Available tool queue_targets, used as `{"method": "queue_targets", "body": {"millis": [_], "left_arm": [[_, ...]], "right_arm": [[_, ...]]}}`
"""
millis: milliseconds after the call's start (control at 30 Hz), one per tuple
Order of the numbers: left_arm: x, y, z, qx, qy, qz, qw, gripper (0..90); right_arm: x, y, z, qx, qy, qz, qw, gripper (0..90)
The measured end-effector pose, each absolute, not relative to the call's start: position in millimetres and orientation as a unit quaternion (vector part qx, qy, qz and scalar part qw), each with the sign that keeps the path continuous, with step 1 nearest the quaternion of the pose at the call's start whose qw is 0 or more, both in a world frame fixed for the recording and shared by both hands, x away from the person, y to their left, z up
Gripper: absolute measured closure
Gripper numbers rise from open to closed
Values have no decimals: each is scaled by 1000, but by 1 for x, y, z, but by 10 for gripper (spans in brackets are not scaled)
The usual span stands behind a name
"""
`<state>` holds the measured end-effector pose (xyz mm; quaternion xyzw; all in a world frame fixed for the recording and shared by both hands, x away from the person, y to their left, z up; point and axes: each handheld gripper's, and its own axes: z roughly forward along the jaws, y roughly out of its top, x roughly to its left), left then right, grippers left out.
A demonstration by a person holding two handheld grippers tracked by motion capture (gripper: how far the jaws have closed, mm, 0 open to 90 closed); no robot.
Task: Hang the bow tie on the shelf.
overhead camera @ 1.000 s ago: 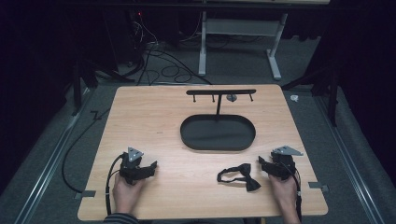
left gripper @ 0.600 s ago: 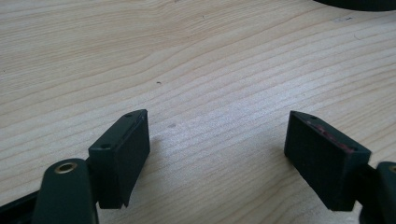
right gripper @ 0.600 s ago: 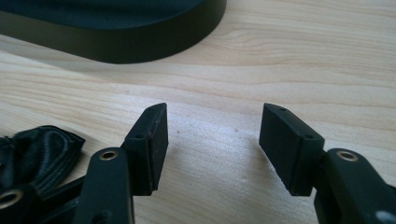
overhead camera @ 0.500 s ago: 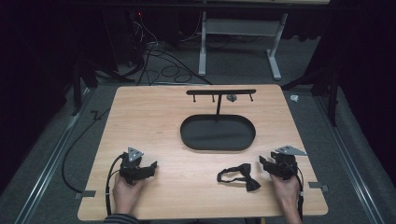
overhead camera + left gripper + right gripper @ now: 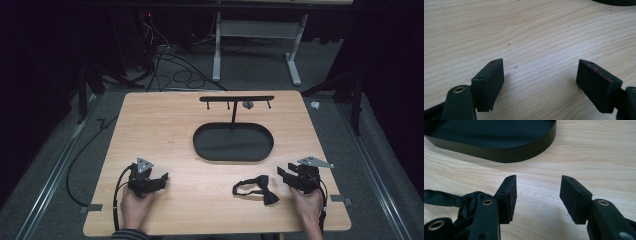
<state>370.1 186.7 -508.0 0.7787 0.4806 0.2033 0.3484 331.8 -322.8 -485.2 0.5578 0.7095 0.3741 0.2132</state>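
At the near edge of the wooden tabletop (image 5: 165, 130), a person's left hand (image 5: 134, 207) and right hand (image 5: 307, 206) each hold a gripper low over the wood. Taking the black oval tray (image 5: 233, 142) as the landmark, the left gripper (image 5: 161, 181) sits nearer than the tray and well off to its left, with bare wood around it. In the left gripper view its fingers (image 5: 489, 83) are spread wide apart, nothing between them, only the grain of the tabletop (image 5: 529, 37) beyond.

The right gripper (image 5: 281, 176) sits nearer than the tray's right end. In the right gripper view its fingers (image 5: 507, 197) are also spread, with bare tabletop (image 5: 599, 155) in the gap, and the tray's dark wall (image 5: 524, 151) curves across just ahead.

A black bow tie (image 5: 256, 188) lies flat on the wood nearer than the tray, just beside the right gripper on its left; its satin fabric (image 5: 454, 200) shows by that gripper's left finger, outside the gap.

From the tray's far side rises a thin post carrying a black crossbar (image 5: 236, 98) with small pegs.

Beyond the tabletop, cables (image 5: 170, 60) lie on the grey floor.
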Motion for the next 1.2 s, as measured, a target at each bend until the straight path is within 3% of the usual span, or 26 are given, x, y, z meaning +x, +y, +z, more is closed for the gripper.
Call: {"method": "queue_targets", "body": {"millis": [1200], "left_arm": [[370, 187, -508, 779, 481, 203, 349, 228]], "right_arm": [[325, -274, -474, 484, 748, 418, 174, 535]]}}
